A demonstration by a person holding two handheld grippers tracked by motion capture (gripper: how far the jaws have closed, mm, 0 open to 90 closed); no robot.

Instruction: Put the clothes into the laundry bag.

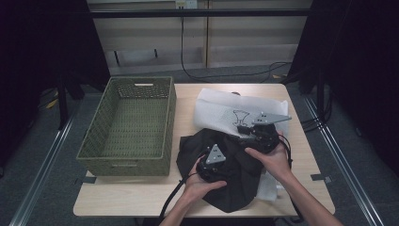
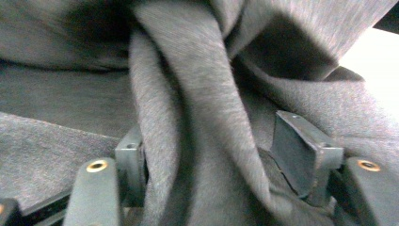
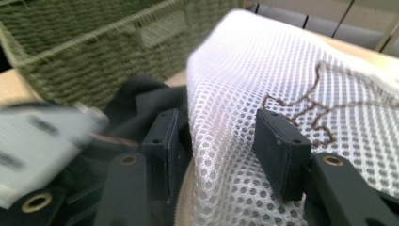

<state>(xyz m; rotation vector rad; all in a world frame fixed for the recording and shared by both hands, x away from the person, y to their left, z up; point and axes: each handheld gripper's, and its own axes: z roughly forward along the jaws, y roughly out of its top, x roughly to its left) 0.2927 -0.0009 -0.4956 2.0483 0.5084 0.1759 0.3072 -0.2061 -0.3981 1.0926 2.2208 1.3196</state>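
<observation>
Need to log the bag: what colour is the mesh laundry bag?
White, with a brown outline drawing; the mesh bag shows best in the right gripper view.

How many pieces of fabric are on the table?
2: a black garment bunched at the near edge, and a white mesh bag lying behind and partly under it. More could be hidden underneath.

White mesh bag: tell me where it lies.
In the high view the white mesh bag lies right of the green basket, its near edge under the black garment.
</observation>
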